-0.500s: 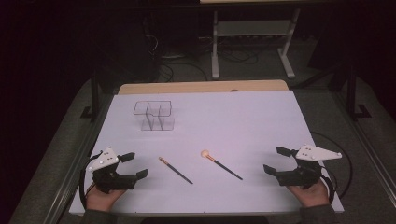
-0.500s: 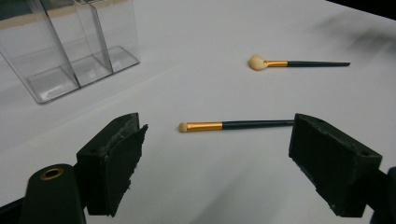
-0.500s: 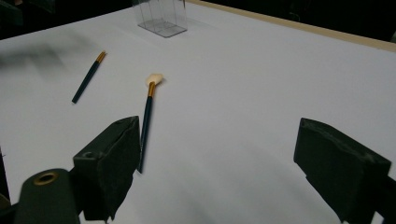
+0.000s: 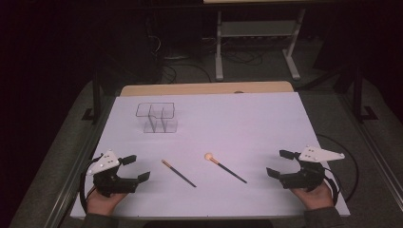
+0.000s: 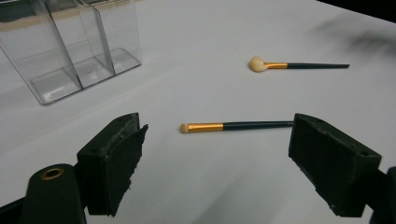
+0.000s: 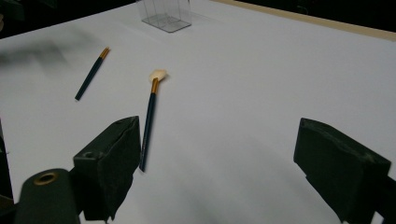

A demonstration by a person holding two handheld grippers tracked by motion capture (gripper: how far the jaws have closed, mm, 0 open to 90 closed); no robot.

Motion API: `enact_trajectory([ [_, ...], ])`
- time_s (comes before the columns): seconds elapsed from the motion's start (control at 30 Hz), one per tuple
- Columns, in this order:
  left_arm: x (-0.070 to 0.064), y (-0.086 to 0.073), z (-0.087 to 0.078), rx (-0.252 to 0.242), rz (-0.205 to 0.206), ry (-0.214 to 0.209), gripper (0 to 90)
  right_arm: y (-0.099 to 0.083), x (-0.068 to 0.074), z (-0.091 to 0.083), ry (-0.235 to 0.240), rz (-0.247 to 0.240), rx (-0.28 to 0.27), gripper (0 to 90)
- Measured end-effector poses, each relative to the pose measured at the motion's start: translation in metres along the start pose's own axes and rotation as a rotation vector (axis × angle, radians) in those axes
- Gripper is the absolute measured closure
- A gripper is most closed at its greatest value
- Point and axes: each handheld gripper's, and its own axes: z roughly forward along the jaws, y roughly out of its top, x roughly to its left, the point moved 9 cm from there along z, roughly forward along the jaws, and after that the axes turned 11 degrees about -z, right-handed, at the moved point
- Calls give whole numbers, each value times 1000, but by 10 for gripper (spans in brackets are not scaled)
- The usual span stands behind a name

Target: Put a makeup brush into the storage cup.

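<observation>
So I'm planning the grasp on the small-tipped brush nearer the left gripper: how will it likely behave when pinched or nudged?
The small-tipped brush has a thin, straight, round-looking handle, so it probably stays stiff but may roll if nudged sideways. It looks slim and likely light. Lying flat on the smooth white table, it could slip from under the fingers of the open left gripper.

A white tabletop (image 4: 247, 123) with a bare wooden strip along its far edge carries three things. A clear plastic organizer (image 4: 158, 117) with open compartments stands upright toward the far left corner, well apart from the rest. Two dark-handled makeup brushes with gold ferrules lie flat nearer the near edge: a slim small-tipped brush (image 4: 178, 173) left of the middle, and a fluffy-headed brush (image 4: 225, 167) just right of the middle, both slanting with their heads toward the far left, near each other but not touching
</observation>
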Motion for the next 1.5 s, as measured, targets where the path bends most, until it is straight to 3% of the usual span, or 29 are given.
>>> enact_trajectory([
  [0.43,0,-2,0,7,6,-8,167,-2,1,7,27,23,29,137],
  [0.8,0,-2,0,5,4,-5,169,4,10,12,50,-2,39,135],
  [1.13,0,-2,0,5,8,3,169,18,17,21,79,-24,60,136],
  [1.5,-1,-3,1,9,18,-1,169,41,32,46,122,-69,124,137],
])
